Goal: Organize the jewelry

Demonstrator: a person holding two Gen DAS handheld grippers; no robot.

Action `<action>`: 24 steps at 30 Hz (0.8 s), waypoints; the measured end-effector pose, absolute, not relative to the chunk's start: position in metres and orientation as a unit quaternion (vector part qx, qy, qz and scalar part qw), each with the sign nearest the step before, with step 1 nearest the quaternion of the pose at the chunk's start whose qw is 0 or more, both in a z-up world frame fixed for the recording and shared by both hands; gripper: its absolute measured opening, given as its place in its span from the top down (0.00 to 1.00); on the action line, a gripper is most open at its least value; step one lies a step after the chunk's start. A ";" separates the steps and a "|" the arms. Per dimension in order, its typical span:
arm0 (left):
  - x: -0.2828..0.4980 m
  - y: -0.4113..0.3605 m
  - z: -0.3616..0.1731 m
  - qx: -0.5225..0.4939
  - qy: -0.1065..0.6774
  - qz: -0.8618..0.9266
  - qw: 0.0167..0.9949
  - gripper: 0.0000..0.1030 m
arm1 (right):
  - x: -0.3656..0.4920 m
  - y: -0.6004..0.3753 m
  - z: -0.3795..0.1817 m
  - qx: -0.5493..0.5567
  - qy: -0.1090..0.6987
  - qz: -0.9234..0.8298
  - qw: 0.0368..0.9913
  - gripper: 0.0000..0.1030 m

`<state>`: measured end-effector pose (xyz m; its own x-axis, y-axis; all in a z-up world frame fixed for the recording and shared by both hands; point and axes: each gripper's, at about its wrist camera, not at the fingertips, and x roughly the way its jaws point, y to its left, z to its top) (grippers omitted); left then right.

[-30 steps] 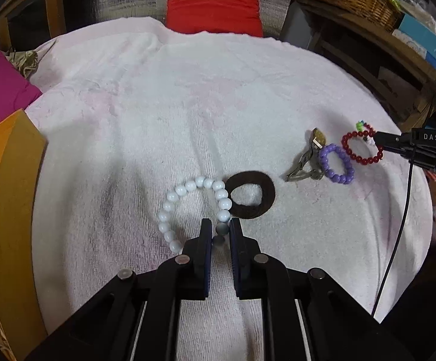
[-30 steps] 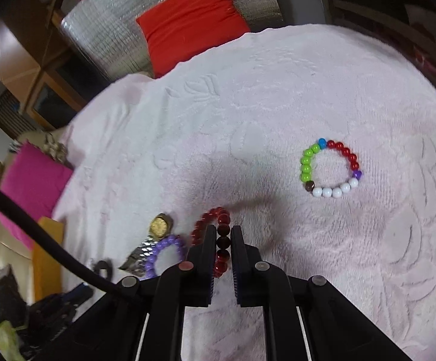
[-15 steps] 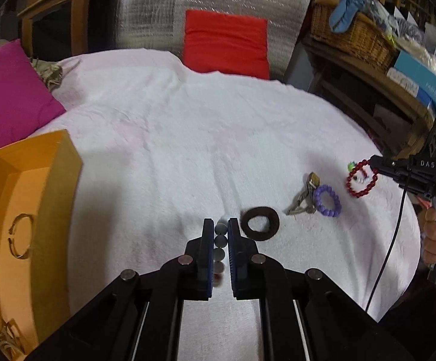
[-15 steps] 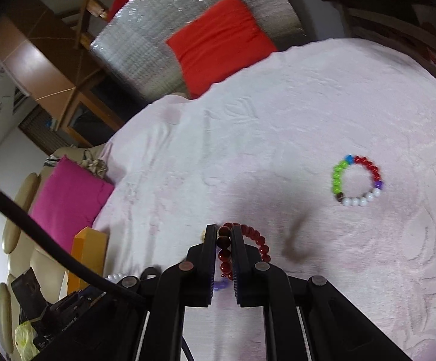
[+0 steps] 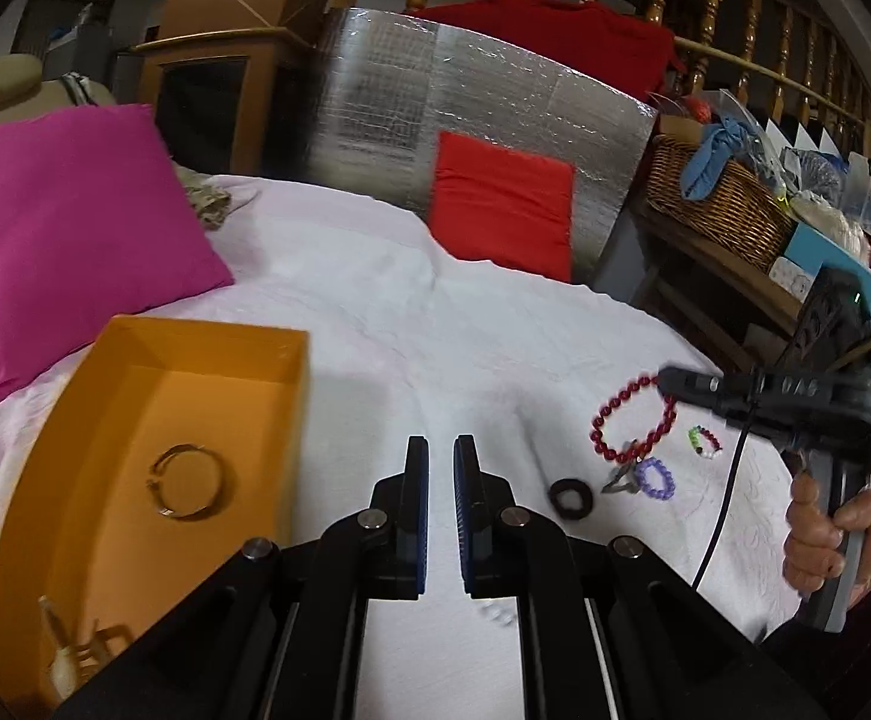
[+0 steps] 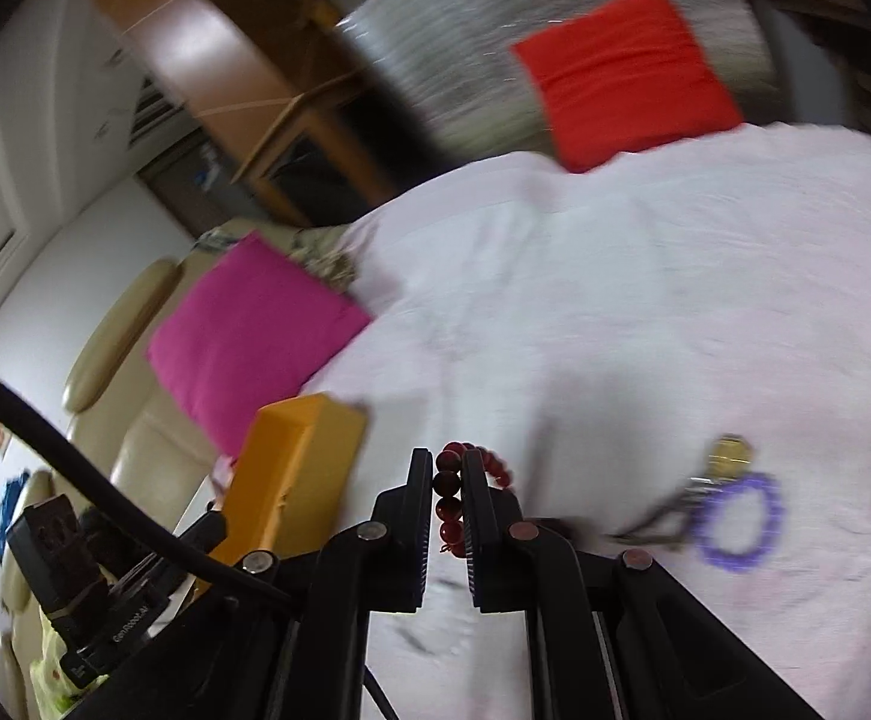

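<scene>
My right gripper point(image 6: 448, 463) is shut on a dark red bead bracelet point(image 6: 448, 498) and holds it in the air; from the left wrist view the bracelet point(image 5: 633, 423) hangs from that gripper point(image 5: 672, 383). My left gripper point(image 5: 440, 450) is raised beside the orange box point(image 5: 153, 396), jaws narrowly apart with nothing between the tips; a few white beads point(image 5: 498, 612) show low beneath it. A gold bangle point(image 5: 186, 480) lies in the box. A black ring point(image 5: 570, 499), a watch point(image 5: 621, 480), a purple bracelet point(image 5: 657, 478) and a multicoloured bracelet point(image 5: 704, 441) lie on the white cloth.
A magenta cushion point(image 5: 69, 228) lies left behind the box, a red cushion point(image 5: 504, 204) and a silver panel point(image 5: 465, 114) at the back. A wicker basket point(image 5: 717, 198) and shelves stand at the right. The box also shows in the right wrist view point(image 6: 291, 468).
Both grippers have risen from the cloth. The right carries the red bracelet up and leftward. The left has swung toward the orange box; the white beads have left its tips.
</scene>
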<state>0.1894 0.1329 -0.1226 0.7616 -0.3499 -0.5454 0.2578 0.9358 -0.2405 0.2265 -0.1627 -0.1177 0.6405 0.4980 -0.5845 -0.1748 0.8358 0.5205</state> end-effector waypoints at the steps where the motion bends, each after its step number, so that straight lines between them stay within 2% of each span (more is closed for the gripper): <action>1: 0.190 0.135 -0.127 -0.076 0.312 -0.157 0.934 0.92 | 0.225 -0.150 -0.113 0.207 0.372 0.200 0.883 0.90; 4: 0.197 0.125 -0.145 -0.068 0.360 -0.164 0.916 0.91 | 0.221 -0.129 -0.108 0.194 0.367 0.216 0.884 0.90; 5: 0.200 0.116 -0.149 -0.059 0.373 -0.169 0.910 0.88 | 0.220 -0.125 -0.108 0.193 0.367 0.217 0.884 0.90; 7: 0.205 0.096 -0.157 -0.038 0.393 -0.181 0.901 0.65 | 0.218 -0.124 -0.112 0.194 0.367 0.213 0.884 0.90; 8: 0.208 0.083 -0.162 -0.025 0.402 -0.187 0.896 0.48 | 0.218 -0.123 -0.114 0.194 0.370 0.210 0.884 0.90; 10: 0.214 0.064 -0.172 0.006 0.416 -0.179 0.891 0.43 | 0.216 -0.130 -0.122 0.187 0.376 0.198 0.886 0.90; 15: 0.241 0.042 -0.209 0.040 0.486 -0.150 0.860 0.45 | 0.213 -0.165 -0.130 0.211 0.379 0.181 0.883 0.90; 17: 0.244 0.038 -0.220 0.050 0.503 -0.157 0.848 0.69 | 0.211 -0.175 -0.129 0.215 0.375 0.178 0.884 0.90; 23: 0.239 0.021 -0.228 0.102 0.495 -0.162 0.847 0.72 | 0.205 -0.202 -0.126 0.224 0.368 0.166 0.887 0.90; 24: 0.239 0.021 -0.227 0.099 0.494 -0.164 0.848 0.83 | 0.204 -0.205 -0.125 0.227 0.367 0.166 0.887 0.90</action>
<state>0.2389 0.0214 -0.2266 0.4578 -0.1808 -0.8705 0.3765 0.9264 0.0056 0.2045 -0.2045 -0.1255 0.6754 0.4614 -0.5752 -0.1276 0.8414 0.5252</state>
